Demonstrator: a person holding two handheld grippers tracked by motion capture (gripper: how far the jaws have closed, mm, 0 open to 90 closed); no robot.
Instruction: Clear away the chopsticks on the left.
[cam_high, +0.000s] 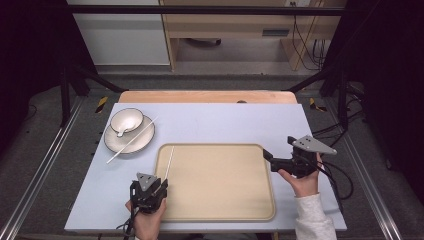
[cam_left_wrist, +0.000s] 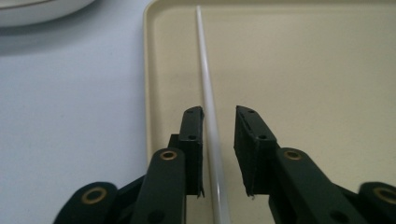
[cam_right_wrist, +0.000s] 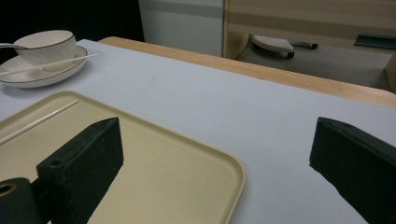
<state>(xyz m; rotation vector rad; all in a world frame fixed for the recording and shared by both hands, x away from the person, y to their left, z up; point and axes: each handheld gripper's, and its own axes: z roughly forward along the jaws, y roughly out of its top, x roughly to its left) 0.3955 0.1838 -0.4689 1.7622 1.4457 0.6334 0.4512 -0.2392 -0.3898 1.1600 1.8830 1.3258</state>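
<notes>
Left to right: one bowl (cam_high: 126, 121) with one spoon (cam_high: 121, 131) is sitting on one saucer (cam_high: 129, 135), one chopstick (cam_high: 132, 139) lying across it. The left claw (cam_left_wrist: 218, 122) is standing released, a second chopstick (cam_left_wrist: 208, 112) lying between its jaws in the single tray (cam_high: 220, 214), against neither pad. The right claw (cam_right_wrist: 215, 154) is gaping wide over the desk (cam_high: 225, 120). No lettering is legible.

My left gripper (cam_high: 162, 176) sits low, pointing away from me, its jaws slightly parted with a narrow gap between the pads. My right gripper (cam_high: 266, 153) points leftward from my hand, jaws spread wide apart.
</notes>
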